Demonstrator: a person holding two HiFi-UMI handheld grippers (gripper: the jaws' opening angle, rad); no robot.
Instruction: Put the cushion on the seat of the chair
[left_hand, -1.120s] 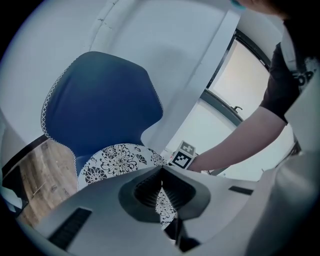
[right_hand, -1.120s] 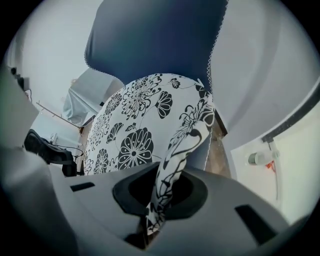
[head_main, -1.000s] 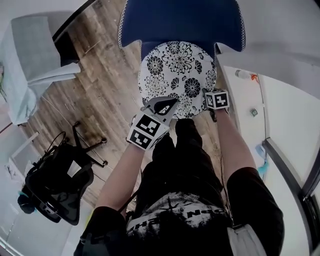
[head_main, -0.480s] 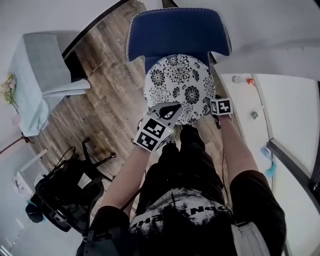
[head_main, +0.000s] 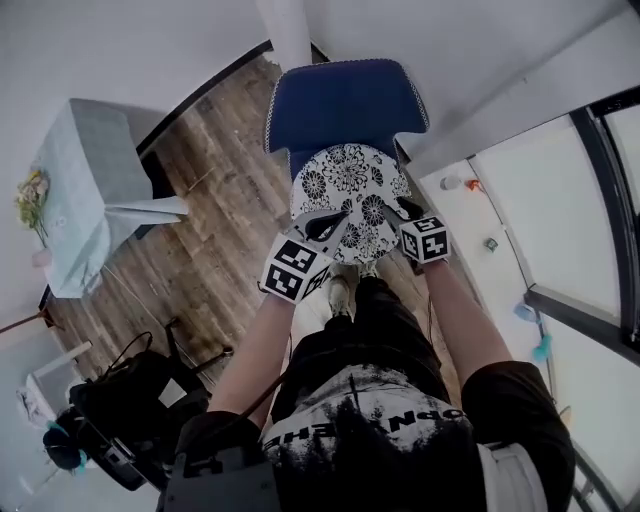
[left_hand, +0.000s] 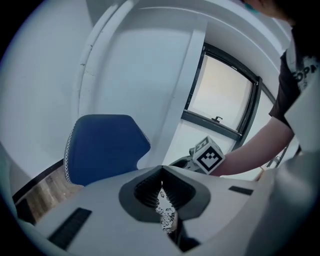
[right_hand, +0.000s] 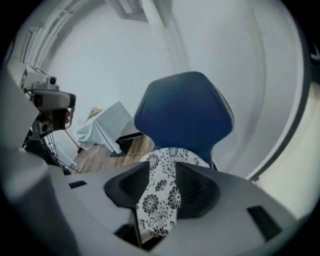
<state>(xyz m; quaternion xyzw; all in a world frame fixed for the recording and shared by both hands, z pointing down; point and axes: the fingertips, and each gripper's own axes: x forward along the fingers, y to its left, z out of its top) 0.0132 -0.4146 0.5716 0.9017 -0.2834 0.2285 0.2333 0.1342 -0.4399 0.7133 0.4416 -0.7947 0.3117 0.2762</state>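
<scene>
A round white cushion (head_main: 348, 190) with black flower print lies over the seat of the blue chair (head_main: 345, 100); I cannot tell whether it rests on the seat. My left gripper (head_main: 325, 228) holds its near left rim, and thin patterned fabric (left_hand: 166, 212) shows between the nearly closed jaws (left_hand: 161, 187). My right gripper (head_main: 405, 215) holds the near right rim. Its jaws (right_hand: 162, 172) have just been closing, and a thick fold of the cushion (right_hand: 160, 195) fills the gap between them. The chair back (right_hand: 185, 115) stands just beyond.
A pale cloth-covered table or seat (head_main: 85, 190) stands at the left on the wooden floor. A black office chair (head_main: 120, 420) is at the lower left. A white sill (head_main: 520, 230) with small items runs along the right. The person's legs (head_main: 370, 330) stand close to the chair.
Both grippers have come up with the cushion's near rim. The chair and cushion now look smaller and farther from the head camera.
</scene>
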